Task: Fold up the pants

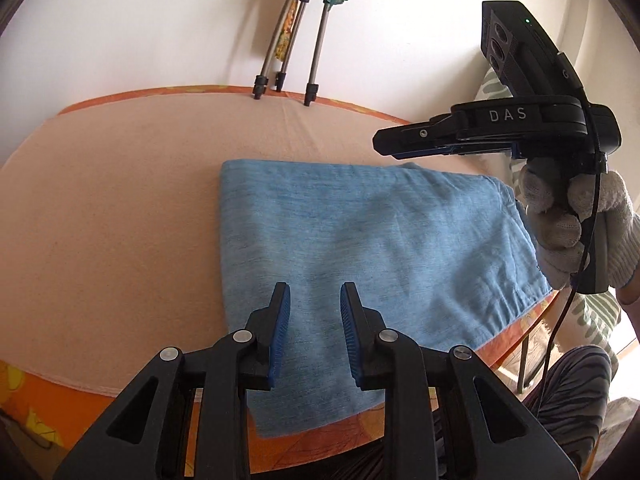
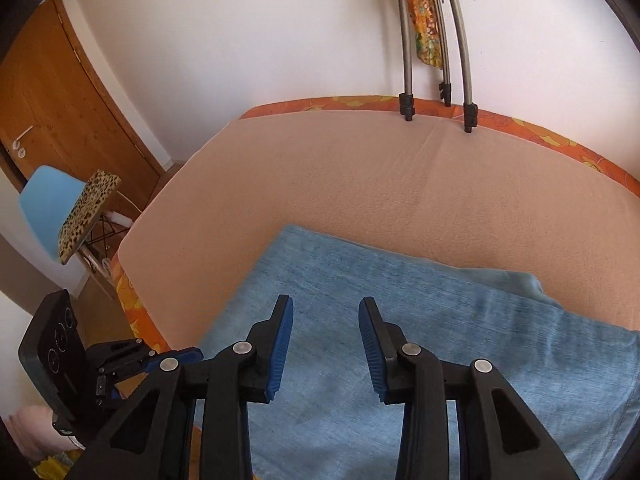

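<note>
Left wrist view: folded blue pants [image 1: 360, 232] lie flat; both tools spread, empty.

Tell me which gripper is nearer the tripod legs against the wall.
Right, by a small margin. The right gripper hangs over the blue pants toward the tripod legs; the left gripper hovers over the pants' near edge, farther back.

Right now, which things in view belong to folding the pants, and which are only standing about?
For the job:
- blue pants, lying folded on the peach sheet
- left gripper, jaws apart, holding nothing
- right gripper, jaws apart, holding nothing

Just standing about:
- tripod at the wall
- blue chair
- leopard cushion
- wooden door
</note>
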Demonstrator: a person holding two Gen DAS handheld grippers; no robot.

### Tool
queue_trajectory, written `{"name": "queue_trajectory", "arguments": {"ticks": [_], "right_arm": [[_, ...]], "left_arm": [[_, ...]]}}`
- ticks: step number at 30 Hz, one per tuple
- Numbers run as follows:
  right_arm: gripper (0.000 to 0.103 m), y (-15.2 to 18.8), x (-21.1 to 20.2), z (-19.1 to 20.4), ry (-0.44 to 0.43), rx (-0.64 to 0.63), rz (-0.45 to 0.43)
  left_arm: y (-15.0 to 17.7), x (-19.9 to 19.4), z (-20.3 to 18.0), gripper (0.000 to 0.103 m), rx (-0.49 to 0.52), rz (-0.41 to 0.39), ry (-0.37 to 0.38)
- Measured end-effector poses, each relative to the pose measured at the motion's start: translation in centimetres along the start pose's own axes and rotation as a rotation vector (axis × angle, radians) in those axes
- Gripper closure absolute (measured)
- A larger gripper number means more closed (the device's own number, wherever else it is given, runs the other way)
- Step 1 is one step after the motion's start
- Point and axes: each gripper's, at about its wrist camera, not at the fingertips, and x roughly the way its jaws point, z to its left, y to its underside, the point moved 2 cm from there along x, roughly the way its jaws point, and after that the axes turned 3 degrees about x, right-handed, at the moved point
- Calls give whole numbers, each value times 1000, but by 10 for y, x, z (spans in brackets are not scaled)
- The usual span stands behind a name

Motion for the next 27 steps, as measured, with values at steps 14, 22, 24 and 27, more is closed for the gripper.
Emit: {"name": "queue_trajectory", "arguments": {"ticks": [14, 22, 24, 27], "right_arm": [[73, 2, 110, 57, 67, -117, 188], [38, -25, 114, 66, 84, -31, 241], [38, -31, 125, 71, 138, -25, 283], [38, -35, 141, 80, 190, -20, 337]], "left_arm": [[36, -3, 5, 85, 76, 15, -30], [42, -28, 24, 85, -84, -37, 29], [45, -29, 29, 85, -123, -41, 46], [45, -30, 34, 85, -155, -51, 55]]}}
